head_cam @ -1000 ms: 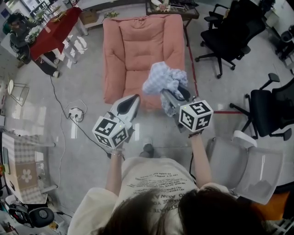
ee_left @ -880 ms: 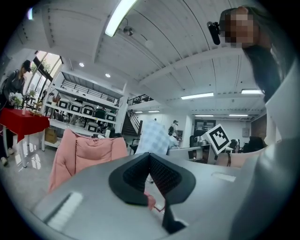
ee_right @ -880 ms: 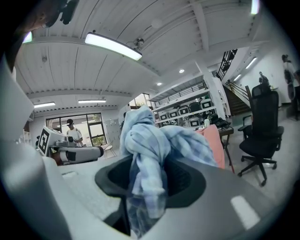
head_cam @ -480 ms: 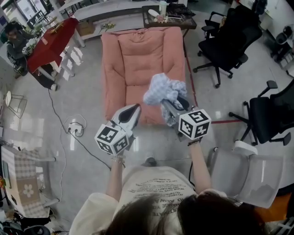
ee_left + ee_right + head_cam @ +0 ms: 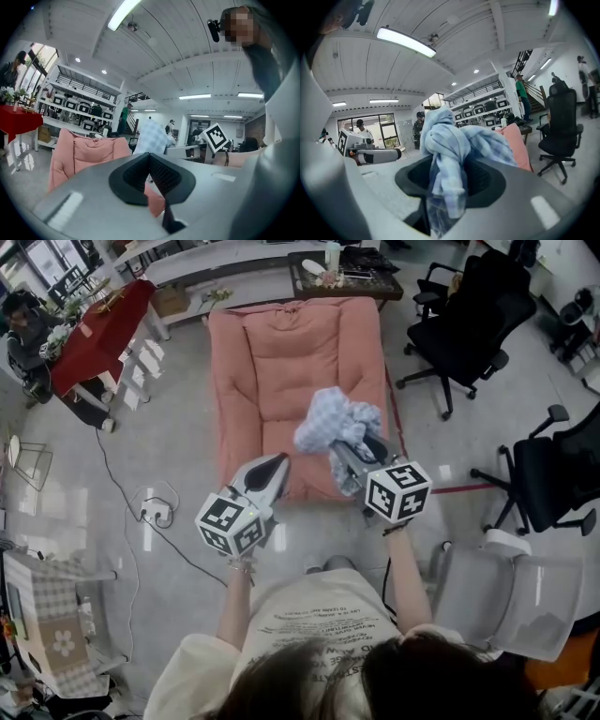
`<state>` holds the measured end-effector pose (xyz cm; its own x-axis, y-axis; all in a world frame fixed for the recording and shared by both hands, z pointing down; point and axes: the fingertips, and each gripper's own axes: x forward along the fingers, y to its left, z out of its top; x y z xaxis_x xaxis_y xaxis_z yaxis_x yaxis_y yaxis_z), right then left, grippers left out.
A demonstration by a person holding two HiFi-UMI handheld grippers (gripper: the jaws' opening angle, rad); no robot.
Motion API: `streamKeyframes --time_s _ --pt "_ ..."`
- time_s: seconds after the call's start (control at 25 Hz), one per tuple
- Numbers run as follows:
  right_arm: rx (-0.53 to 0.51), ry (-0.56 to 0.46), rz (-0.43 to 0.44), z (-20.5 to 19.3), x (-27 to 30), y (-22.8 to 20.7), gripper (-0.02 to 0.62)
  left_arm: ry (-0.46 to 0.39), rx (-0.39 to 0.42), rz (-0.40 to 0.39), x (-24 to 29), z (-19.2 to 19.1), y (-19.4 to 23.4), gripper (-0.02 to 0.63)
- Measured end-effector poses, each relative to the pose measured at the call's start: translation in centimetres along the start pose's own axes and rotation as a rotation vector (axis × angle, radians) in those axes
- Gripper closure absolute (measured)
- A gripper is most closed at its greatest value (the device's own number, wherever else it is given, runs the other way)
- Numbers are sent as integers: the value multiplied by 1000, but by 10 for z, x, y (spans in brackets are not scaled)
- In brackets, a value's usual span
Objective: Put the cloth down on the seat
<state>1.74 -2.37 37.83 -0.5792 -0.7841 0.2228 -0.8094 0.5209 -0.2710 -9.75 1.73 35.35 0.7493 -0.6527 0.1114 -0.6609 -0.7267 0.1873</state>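
The cloth is a pale blue checked fabric, bunched and knotted on itself. It hangs in the air over the front right part of the armchair, just above the seat and not touching it. The right gripper has its jaws clamped on a thick fold of the bundle, with loose ends spilling over and below the pads. It looks light, soft and limp, so it should neither slip nor break, but it will probably sag and unfold once let go. The present hold on the dense middle suits it. The left gripper hovers at the armchair's front edge, its jaws pressed together on nothing. No container is in play. The seat, sunk between the armrests, serves as the landing place, and nothing lies on its visible part.
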Motion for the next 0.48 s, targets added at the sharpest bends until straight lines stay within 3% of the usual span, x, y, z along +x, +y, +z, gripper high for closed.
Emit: streamKeyframes --time_s 0.48 --pt "1 37 7 -1 30 0 413 -5 -49 20 3 -5 33 620"
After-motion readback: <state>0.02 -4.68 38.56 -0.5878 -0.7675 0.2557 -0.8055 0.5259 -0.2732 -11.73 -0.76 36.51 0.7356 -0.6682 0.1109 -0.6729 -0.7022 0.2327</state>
